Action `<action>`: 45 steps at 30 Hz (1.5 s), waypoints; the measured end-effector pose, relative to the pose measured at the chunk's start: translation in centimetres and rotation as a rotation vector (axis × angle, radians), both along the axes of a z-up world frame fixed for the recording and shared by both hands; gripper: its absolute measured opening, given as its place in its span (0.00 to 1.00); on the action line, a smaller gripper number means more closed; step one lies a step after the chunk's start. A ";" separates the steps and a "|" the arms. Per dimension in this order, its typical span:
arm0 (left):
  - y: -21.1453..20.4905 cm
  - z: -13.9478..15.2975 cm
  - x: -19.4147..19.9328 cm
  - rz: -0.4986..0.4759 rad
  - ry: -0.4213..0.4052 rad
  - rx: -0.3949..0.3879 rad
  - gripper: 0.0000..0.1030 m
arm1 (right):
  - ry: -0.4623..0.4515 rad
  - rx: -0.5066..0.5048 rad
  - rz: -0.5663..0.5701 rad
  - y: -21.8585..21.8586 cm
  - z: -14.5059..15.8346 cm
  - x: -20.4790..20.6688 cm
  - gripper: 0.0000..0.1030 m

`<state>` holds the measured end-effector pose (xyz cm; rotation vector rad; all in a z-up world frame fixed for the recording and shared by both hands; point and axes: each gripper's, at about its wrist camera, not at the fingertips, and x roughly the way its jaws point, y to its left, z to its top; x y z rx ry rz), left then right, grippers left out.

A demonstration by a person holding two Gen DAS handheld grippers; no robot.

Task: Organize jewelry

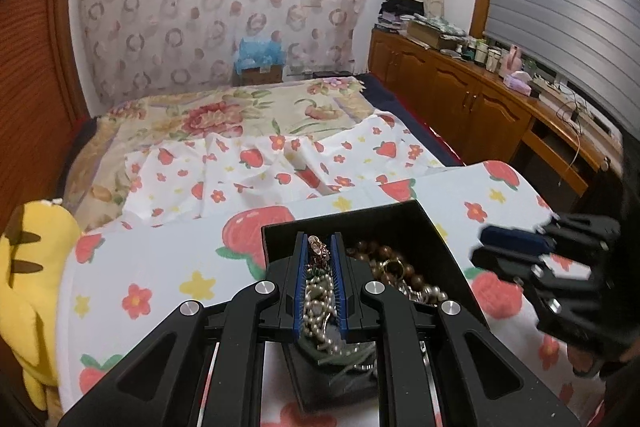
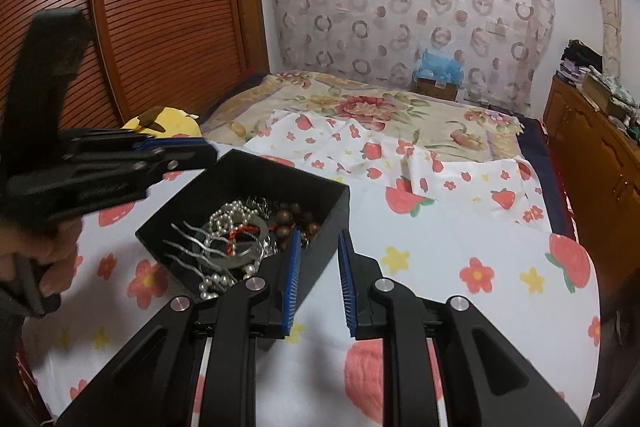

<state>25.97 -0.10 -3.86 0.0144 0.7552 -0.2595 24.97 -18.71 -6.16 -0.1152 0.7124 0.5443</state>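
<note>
A black open box (image 1: pixel 404 215) (image 2: pixel 320 215) sits on the strawberry-print table and holds jewelry: a pearl necklace (image 2: pixel 224 213), brown wooden beads (image 1: pixel 384 255) (image 2: pixel 298 217), a silver hair comb (image 2: pixel 196 247) and a pale bangle with red cord (image 2: pixel 240 247). My left gripper (image 1: pixel 320 247) hovers above the box with its pads close together; a small rose-gold piece (image 1: pixel 319 251) shows between them, but I cannot tell if they grip it. It also shows in the right wrist view (image 2: pixel 176 155). My right gripper (image 2: pixel 318 247) is open and empty at the box's near right corner; it shows in the left wrist view (image 1: pixel 508 247).
The table (image 2: pixel 460 239) has a white cloth with strawberries and flowers. A bed (image 1: pixel 248 115) lies behind it. A yellow plush toy (image 1: pixel 32 267) sits at the left. A wooden cabinet (image 1: pixel 480 99) with clutter runs along the right wall.
</note>
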 end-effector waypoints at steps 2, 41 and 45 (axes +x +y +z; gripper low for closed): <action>-0.1 -0.4 0.5 0.009 0.009 -0.002 0.10 | 0.001 0.004 -0.001 -0.4 -0.1 -0.3 0.21; 3.3 -0.2 -10.8 0.192 -0.119 0.045 0.93 | -0.074 0.059 -0.219 -2.9 0.7 -6.7 0.98; 2.8 0.1 -12.9 0.203 -0.135 0.048 0.93 | -0.098 0.067 -0.224 -3.1 1.3 -8.3 0.98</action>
